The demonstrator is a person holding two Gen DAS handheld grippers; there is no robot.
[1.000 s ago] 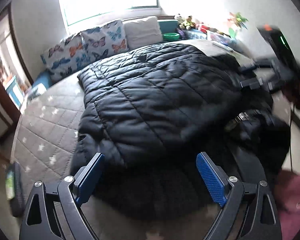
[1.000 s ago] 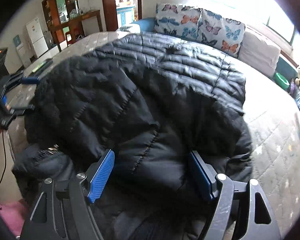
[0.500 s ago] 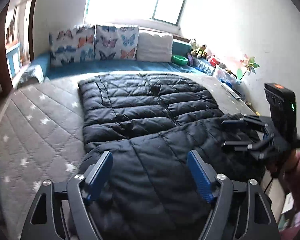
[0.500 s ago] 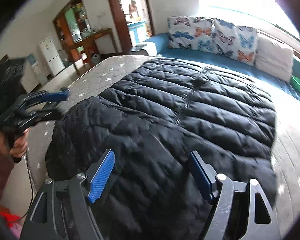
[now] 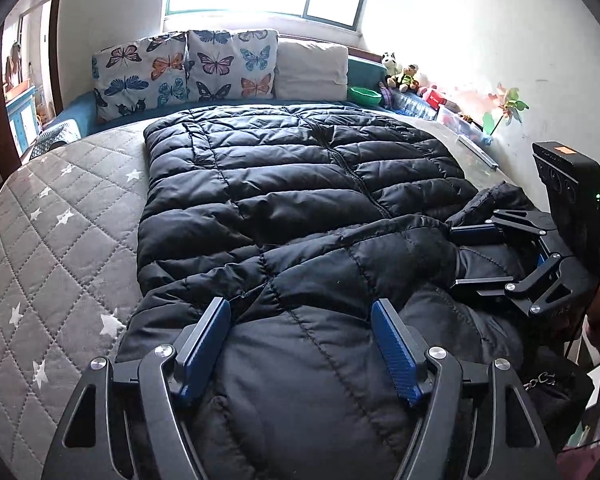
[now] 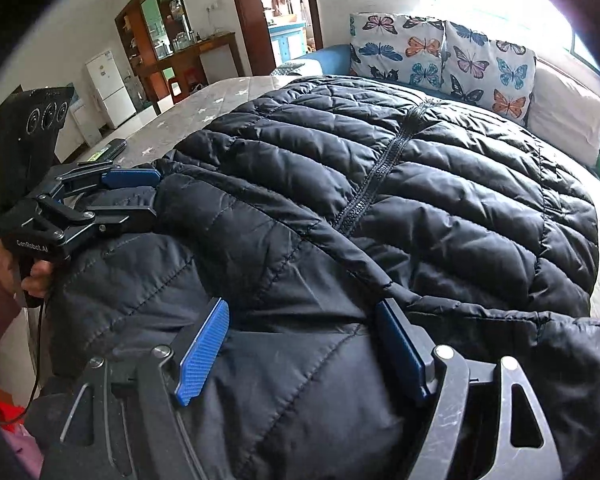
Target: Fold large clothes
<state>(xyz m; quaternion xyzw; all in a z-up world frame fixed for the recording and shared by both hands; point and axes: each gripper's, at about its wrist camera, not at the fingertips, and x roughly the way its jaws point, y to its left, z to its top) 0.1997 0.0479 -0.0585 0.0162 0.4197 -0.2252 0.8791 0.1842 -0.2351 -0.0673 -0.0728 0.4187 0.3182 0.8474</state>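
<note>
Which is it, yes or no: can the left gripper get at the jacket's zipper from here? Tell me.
Probably yes. The left gripper hangs open over the folded near part of the jacket; the zipper lies exposed ahead, with nothing on it.

The left black two-finger gripper with blue ribbed pads (image 5: 300,312) points forward, its jaws spread wide apart, nothing pinched between them. In the right wrist view it (image 6: 134,196) shows side-on at the left edge, one finger stacked above the other with a gap between, gripped from below by a hand (image 6: 36,276) in a pink sleeve. The right black gripper with blue pads (image 6: 302,316) is likewise spread wide; from the left wrist view it (image 5: 474,254) sits at the right edge, fingers parted
</note>
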